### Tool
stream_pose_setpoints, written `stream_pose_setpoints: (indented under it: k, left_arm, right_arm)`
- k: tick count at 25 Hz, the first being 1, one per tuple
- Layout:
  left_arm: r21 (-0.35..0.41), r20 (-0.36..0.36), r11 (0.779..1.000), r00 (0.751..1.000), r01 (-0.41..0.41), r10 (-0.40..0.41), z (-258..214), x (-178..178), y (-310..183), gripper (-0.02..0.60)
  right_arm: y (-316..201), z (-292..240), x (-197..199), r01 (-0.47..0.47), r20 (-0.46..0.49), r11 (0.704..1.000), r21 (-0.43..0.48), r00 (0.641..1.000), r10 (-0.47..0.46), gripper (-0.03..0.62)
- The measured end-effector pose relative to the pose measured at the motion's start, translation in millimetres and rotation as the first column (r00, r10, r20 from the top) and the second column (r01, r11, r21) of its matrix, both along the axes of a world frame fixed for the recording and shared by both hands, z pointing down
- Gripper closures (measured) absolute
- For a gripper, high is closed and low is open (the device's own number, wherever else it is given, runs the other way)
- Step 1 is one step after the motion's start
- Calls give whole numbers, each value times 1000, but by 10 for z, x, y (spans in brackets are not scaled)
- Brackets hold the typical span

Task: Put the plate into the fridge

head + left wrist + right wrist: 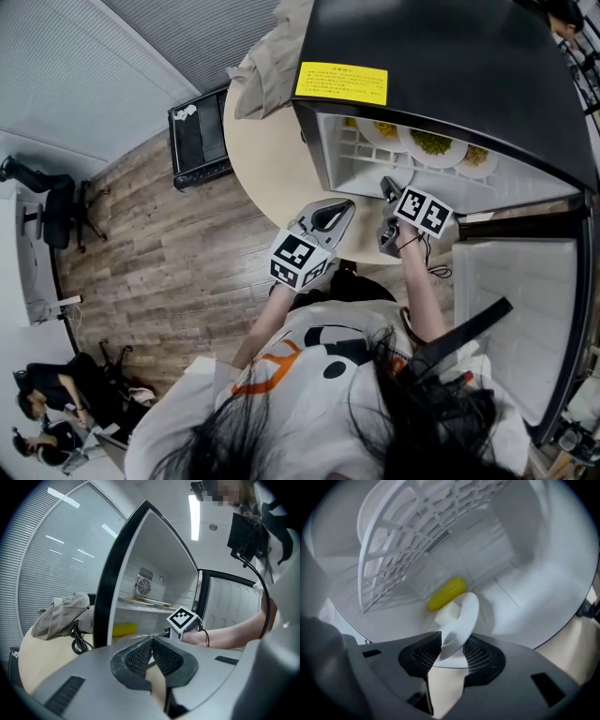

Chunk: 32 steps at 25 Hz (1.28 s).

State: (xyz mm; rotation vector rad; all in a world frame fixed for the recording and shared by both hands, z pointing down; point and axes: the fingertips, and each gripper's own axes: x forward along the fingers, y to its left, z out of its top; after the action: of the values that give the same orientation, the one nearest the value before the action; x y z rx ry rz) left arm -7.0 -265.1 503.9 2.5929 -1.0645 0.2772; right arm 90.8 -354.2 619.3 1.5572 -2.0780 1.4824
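In the right gripper view a white plate (461, 620) lies tilted on the white floor of the fridge (525, 583). A yellow corn cob (446, 592) and a white cube (446, 613) sit at its far side. The plate's near rim lies between the pads of my right gripper (452, 653), whose jaws stand apart around it. In the head view my right gripper (387, 187) reaches into the lower compartment of the black fridge (441, 56). My left gripper (342, 208) hangs in front of the fridge over the table. Its jaws (151, 656) are shut with nothing between them.
The fridge door (525, 319) stands open at the right. Plates of food (431, 142) rest on the white grid shelf (408, 531) above. A beige jacket (61, 613) and a black cable (79, 641) lie on the round table (272, 159) left of the fridge.
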Motion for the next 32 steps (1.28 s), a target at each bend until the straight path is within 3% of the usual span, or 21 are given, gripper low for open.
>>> stream_pose_setpoints:
  k: [3, 7, 11, 14, 22, 27, 32]
  left_arm:
    - [-1, 2, 1000, 1000, 1, -1, 2, -20, 4, 571]
    - [0, 7, 1000, 1000, -1, 1, -4, -38, 8, 570]
    - [0, 12, 1000, 1000, 2, -2, -1, -66, 22, 569]
    - [2, 13, 1000, 1000, 6, -6, 8, -84, 25, 571]
    - [17, 8, 1000, 1000, 11, -12, -62, -168, 84, 570]
    - [27, 2, 1000, 1000, 8, -8, -93, -194, 158, 570]
    - [33, -1, 999, 1000, -1, 1, -111, -221, 282, 571]
  right_arm:
    - [27, -8, -15, 90, -153, 995, 39, 985, -83, 385]
    - [54, 20, 67, 165, -376, 986, 26, 915, -143, 333]
    - [75, 56, 183, 141, -457, 990, -6, 880, -128, 293]
    - [95, 73, 215, 178, -515, 984, -15, 842, -160, 287]
    - [218, -117, 127, 170, -473, 985, 27, 870, -137, 289]
    - [304, -430, 22, 106, -275, 985, 138, 959, -64, 289]
    - [464, -589, -135, 115, -194, 978, 174, 978, -80, 292]
